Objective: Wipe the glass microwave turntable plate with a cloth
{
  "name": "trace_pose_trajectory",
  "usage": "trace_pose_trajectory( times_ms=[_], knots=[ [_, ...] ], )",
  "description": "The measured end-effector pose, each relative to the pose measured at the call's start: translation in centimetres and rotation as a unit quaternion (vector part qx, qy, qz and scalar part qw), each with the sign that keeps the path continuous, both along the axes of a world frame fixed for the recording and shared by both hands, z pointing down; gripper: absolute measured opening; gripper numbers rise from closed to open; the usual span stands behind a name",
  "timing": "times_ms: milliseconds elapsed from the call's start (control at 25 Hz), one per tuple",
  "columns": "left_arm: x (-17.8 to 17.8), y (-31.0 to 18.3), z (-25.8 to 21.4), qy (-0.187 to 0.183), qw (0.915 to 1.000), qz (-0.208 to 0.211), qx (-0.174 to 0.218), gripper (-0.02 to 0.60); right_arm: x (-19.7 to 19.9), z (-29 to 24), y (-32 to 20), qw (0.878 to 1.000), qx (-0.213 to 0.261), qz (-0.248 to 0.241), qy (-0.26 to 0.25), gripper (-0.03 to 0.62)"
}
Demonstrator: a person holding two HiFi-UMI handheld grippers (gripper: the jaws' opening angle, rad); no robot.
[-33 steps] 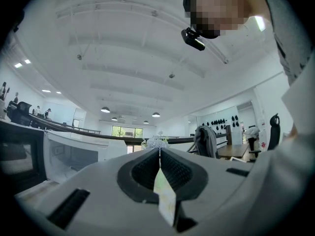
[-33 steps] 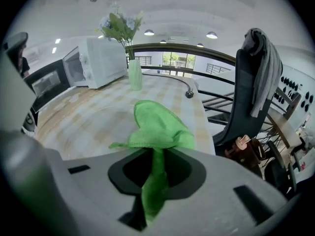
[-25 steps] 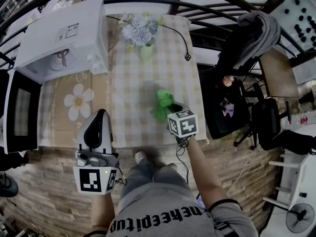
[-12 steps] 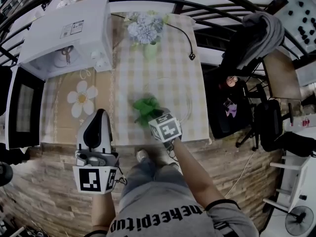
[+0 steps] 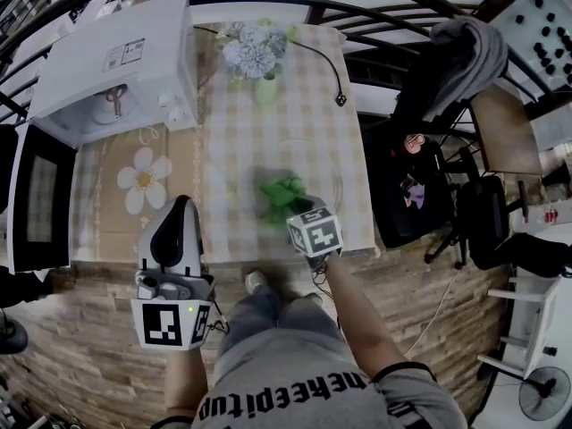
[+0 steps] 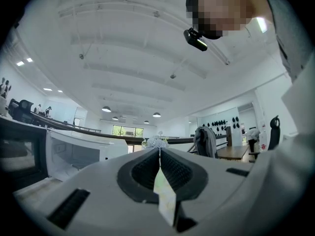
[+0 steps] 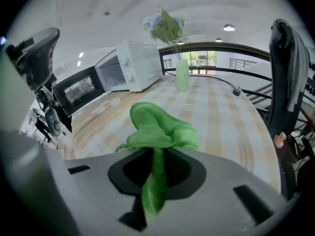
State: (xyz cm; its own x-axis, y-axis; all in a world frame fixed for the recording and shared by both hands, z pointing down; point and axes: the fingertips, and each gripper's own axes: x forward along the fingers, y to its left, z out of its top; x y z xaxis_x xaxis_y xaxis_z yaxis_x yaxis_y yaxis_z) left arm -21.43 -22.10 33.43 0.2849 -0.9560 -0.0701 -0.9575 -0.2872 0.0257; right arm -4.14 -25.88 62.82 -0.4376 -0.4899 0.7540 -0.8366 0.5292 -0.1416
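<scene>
"On the checked table [image 5: 239, 155], what is item one?"

"Glass plate [image 5: 340, 186]. It is clear and round, and it lies flat near the front edge, right of centre. Only its faint rim can be made out."

"Item two?"

"Green cloth [image 5: 284, 191], bunched into a lump over the left part of the plate. One fold of it runs back into the right gripper [image 7: 155, 156], whose jaws are clamped on that fold. The person's right arm reaches in from the front edge. I cannot tell from here whether the cloth presses on the glass."

"Item three?"

"Left gripper [image 5: 181, 206]. It is held at the front edge of the table, on the left, well apart from the plate and the cloth. Its jaws are pressed together and grip nothing."

"What else is there?"

"A white microwave [image 5: 116, 61] stands at the back left corner, with its door [image 5: 36, 199] swung open. A vase of pale flowers [image 5: 255, 54] stands at back centre, just beside the microwave. A black cord with a plug [image 5: 338, 99] lies to the right of the vase. Off the table, on the right, is a chair with a grey jacket [image 5: 469, 47] draped over it. The floor [image 5: 80, 347] is wood plank."
</scene>
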Motion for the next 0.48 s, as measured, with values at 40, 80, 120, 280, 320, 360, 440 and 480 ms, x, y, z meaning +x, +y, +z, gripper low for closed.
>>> trace_pose_trajectory(
  times_ms=[40,80,120,280,320,360,440,480],
  knots=[
    [0.1,0.0,0.0,0.000,1.0000,0.002,0.000,0.011,0.8,0.0,-0.1,1.000,0.000,0.009,0.001,0.058],
    [0.3,0.0,0.0,0.000,1.0000,0.004,0.001,0.011,1.6,0.0,-0.2,1.000,0.001,0.017,0.003,0.058],
    [0.4,0.0,-0.1,0.000,1.0000,0.005,0.001,0.011,2.4,0.0,-0.4,1.000,0.001,0.025,0.005,0.058],
    [0.6,0.1,-0.2,0.000,1.0000,0.009,0.002,0.011,5.6,0.1,-0.8,0.998,0.003,0.055,0.020,0.058],
    [0.6,0.1,-0.3,0.000,1.0000,0.009,0.002,0.011,6.3,0.1,-0.8,0.998,0.003,0.063,0.022,0.058],
    [0.7,0.1,-0.3,0.000,1.0000,0.010,0.002,0.011,7.1,0.1,-0.9,0.997,0.003,0.071,0.025,0.058],
    [0.7,0.2,-0.3,0.000,0.9999,0.011,0.003,0.011,8.5,0.1,-1.0,0.996,0.004,0.086,0.030,0.058],
    [0.7,0.2,-0.3,0.000,0.9999,0.011,0.003,0.011,9.2,0.2,-1.1,0.995,0.004,0.093,0.032,0.058]
  ],
)
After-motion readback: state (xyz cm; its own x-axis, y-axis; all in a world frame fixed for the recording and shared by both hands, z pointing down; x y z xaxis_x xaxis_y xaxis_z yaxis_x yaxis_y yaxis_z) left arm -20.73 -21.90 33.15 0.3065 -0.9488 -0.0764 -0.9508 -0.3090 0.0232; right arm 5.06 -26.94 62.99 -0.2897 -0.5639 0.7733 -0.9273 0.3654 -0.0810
